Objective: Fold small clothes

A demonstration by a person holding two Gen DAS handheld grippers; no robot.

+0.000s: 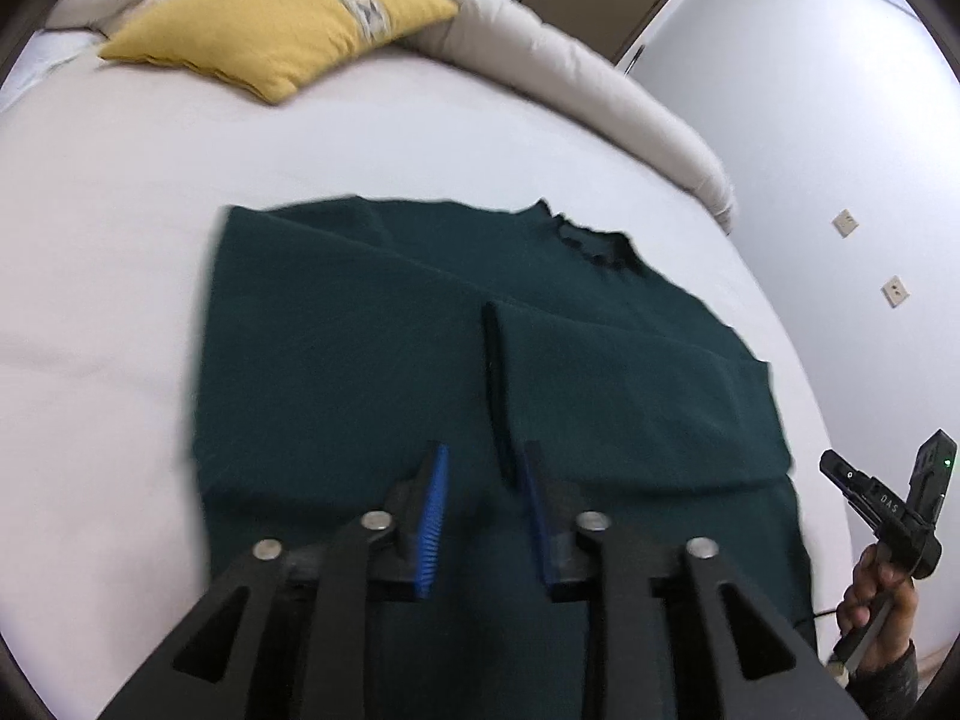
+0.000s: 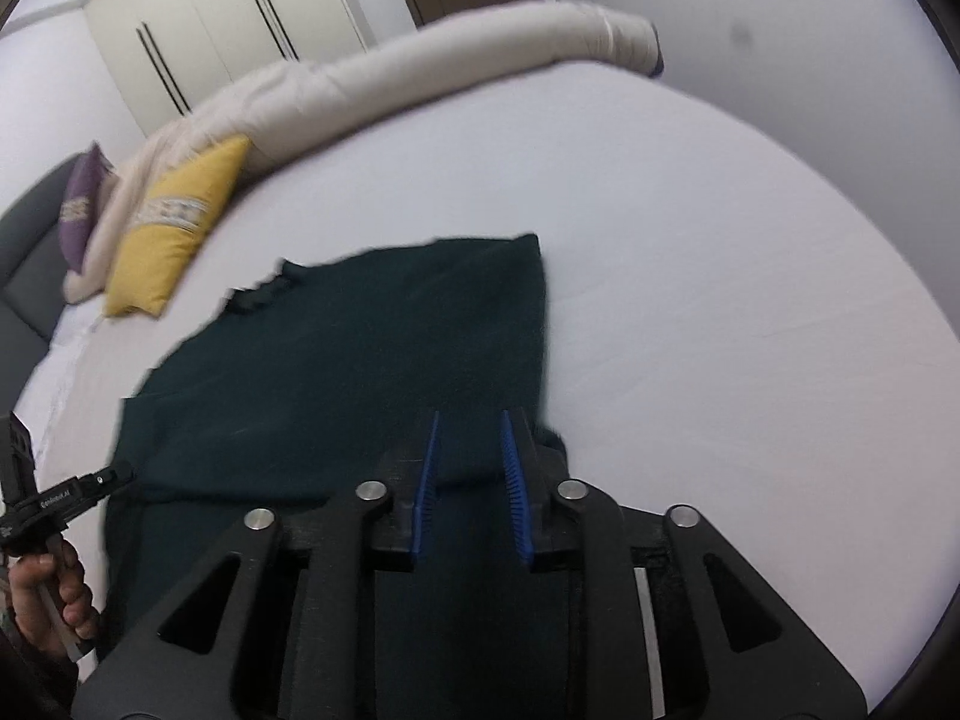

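A dark green knitted sweater point(image 1: 420, 360) is spread flat on the white bed sheet point(image 1: 108, 300), its sleeves folded in. The left gripper point(image 1: 486, 480) and right gripper point(image 2: 471, 456) are held above its hem, jaws parted, grasping nothing. A yellow cushion point(image 1: 270, 24) is seen beyond.

Both grippers — left gripper point(image 1: 483, 516), right gripper point(image 2: 471, 483) — are black linkages with silver round pivot pins and ribbed blue finger pads point(image 1: 433, 525). Bare hand point(image 1: 879, 606) — dark sleeve cuff.
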